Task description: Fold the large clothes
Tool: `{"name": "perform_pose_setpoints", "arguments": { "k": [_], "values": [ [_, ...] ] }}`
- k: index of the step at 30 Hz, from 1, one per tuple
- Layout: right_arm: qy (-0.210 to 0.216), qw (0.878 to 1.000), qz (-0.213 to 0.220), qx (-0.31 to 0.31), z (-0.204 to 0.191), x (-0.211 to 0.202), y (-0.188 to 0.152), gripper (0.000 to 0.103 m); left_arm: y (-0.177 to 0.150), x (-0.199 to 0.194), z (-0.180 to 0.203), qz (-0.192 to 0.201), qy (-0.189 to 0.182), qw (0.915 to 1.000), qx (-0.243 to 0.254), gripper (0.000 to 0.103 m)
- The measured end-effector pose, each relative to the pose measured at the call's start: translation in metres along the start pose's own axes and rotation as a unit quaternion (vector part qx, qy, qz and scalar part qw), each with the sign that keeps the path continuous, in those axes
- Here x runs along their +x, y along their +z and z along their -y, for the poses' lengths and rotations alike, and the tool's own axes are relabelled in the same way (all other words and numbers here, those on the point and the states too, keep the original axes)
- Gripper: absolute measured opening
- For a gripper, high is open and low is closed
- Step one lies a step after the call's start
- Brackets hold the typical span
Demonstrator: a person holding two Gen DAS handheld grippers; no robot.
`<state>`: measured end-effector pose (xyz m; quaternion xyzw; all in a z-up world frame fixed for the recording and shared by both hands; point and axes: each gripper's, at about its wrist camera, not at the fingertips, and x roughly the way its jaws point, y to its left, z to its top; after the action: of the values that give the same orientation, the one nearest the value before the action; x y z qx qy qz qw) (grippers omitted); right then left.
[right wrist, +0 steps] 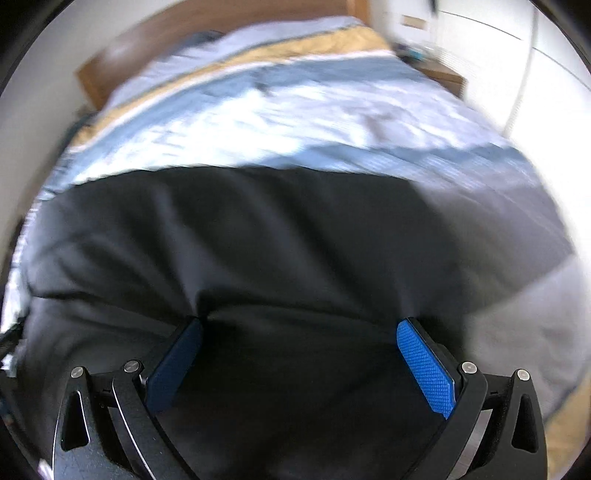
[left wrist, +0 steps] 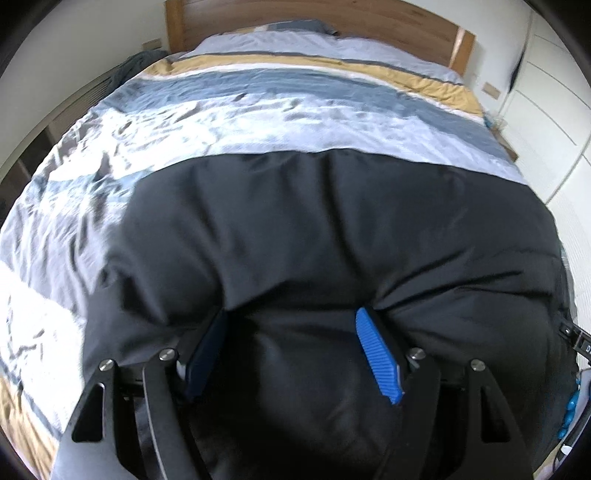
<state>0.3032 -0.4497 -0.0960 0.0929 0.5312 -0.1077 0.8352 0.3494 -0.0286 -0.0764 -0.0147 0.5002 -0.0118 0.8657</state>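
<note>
Left tool [left wrist: 291, 321] view alone shows headboard [left wrist: 314, 14] sharply.

Left claw [left wrist: 291, 317] angled steeply down, jaws apart, right claw [right wrist: 301, 325] likewise

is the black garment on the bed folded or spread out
Spread out: the black garment lies broad across the striped duvet, wrinkled, no fold visible.

I am working in a home bedroom. A bed fills the upper half of my left view, spread with a rumpled duvet [left wrist: 258, 110] striped in blue, white and mustard, under a wooden headboard [left wrist: 317, 16] at top centre. White wardrobe doors [left wrist: 554, 92] line the right edge, and a low wooden bedside table [right wrist: 443, 75] shows upper right.
</note>
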Motion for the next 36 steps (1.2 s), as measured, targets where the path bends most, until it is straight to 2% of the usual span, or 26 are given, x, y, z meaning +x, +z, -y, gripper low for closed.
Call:
{"name": "perform_pose_setpoints", "arguments": {
  "k": [3,5,12,14,15,25,31,36],
  "values": [
    [-0.041,0.999,-0.002,0.014,0.018,-0.014,-0.006,0.103,-0.007,-0.015,-0.011,-0.005,0.016,0.9998,-0.012,0.071],
    [-0.045,0.999,0.005,0.024,0.024,-0.032,-0.015,0.103,-0.013,-0.031,-0.016,-0.002,0.018,0.9997,-0.015,0.071],
    [-0.014,1.000,0.023,0.010,0.005,-0.095,-0.053,0.103,-0.049,-0.099,-0.022,0.011,0.006,0.9998,-0.018,0.072],
    [-0.004,1.000,0.027,0.003,-0.003,-0.112,-0.067,0.103,-0.063,-0.115,-0.024,0.007,0.005,0.9998,-0.016,0.084],
    [0.000,1.000,0.028,0.000,-0.007,-0.120,-0.073,0.103,-0.071,-0.125,-0.023,0.007,0.007,0.9999,-0.009,0.085],
    [0.021,0.998,0.050,-0.038,-0.045,-0.183,-0.119,0.103,-0.130,-0.202,-0.011,0.016,0.005,0.9994,0.031,0.085],
    [0.030,0.995,0.058,-0.074,-0.069,-0.203,-0.140,0.103,-0.144,-0.228,0.002,0.022,0.022,0.9981,0.053,0.085],
    [0.037,0.993,0.062,-0.088,-0.075,-0.215,-0.153,0.103,-0.147,-0.244,0.007,0.034,0.015,0.9976,0.058,0.085]
  ]
}}
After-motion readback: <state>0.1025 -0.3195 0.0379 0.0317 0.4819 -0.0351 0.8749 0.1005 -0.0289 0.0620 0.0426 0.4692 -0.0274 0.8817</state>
